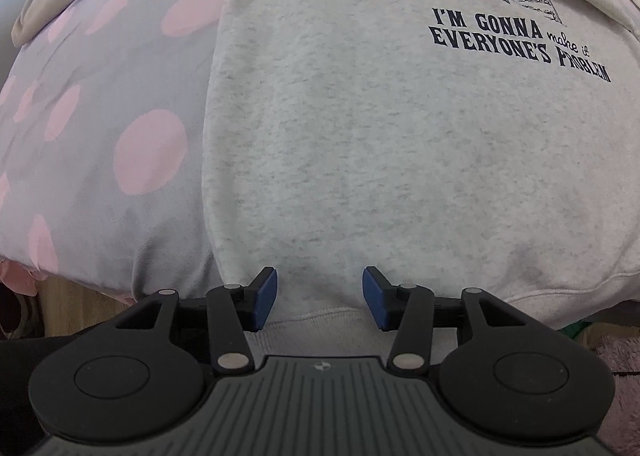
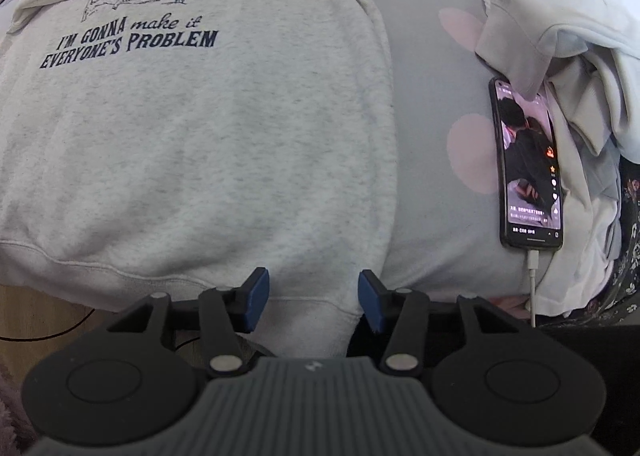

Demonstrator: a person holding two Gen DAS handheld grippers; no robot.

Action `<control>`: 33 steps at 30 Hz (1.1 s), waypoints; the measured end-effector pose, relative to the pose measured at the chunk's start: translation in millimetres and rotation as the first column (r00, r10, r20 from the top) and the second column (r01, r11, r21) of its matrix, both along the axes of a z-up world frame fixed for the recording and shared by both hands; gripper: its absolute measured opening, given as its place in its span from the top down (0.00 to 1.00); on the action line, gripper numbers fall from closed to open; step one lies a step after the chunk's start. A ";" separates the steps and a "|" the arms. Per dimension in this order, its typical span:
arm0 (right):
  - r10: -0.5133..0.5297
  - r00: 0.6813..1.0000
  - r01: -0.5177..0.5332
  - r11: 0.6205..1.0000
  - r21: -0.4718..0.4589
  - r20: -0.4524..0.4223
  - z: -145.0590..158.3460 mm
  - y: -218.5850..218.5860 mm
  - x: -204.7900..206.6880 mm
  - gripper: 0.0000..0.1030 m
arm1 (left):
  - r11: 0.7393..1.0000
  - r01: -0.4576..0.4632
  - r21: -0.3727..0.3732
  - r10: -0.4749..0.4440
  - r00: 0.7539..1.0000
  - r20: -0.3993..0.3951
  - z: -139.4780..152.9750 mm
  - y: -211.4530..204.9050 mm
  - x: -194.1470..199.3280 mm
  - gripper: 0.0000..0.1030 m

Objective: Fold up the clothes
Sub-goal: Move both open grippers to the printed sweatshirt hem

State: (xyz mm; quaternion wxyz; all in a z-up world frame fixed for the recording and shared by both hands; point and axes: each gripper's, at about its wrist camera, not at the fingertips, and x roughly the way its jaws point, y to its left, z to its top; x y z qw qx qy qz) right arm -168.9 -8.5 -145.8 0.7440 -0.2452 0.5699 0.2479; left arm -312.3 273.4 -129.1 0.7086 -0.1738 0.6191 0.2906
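A pale heather-grey printed sweatshirt (image 1: 360,143) lay flat on a grey bedspread with pink dots (image 1: 100,115). The left gripper (image 1: 319,298) and right gripper (image 2: 313,300) hovered spread above its ribbed hem, pinching nothing.

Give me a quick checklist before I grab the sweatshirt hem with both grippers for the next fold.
1. Left gripper open over the hem: ok, nothing pinched.
2. Right gripper open above the hem's right corner: ok.
3. Sweatshirt lying flat, print side up: ok.
4. Hem reachable at the bed's near edge: ok.
5. Phone with its charging cable clear of the sweatshirt: ok, but near the right side.
6. White clothes pile off the sweatshirt: ok.
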 end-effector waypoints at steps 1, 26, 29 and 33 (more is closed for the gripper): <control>0.000 1.000 0.000 1.000 -0.011 -0.006 -2.2 0.5 0.6 0.43 | 1.000 0.001 0.000 -0.001 1.000 -0.002 -0.4 -0.2 0.4 0.56; 0.114 0.993 -0.114 0.993 0.000 -0.042 -9.4 17.2 -9.2 1.00 | 0.996 0.087 -0.007 -0.085 0.991 0.103 3.1 -9.6 9.9 1.00; 0.094 0.995 -0.094 0.996 -0.010 -0.040 -10.1 13.8 -6.2 0.90 | 1.000 0.027 0.004 -0.027 0.996 0.080 2.4 0.0 11.4 0.99; 0.094 0.995 -0.094 0.995 -0.014 -0.025 -8.5 12.1 -6.3 0.62 | 1.000 -0.026 0.007 0.025 0.997 0.078 8.1 6.4 4.3 0.77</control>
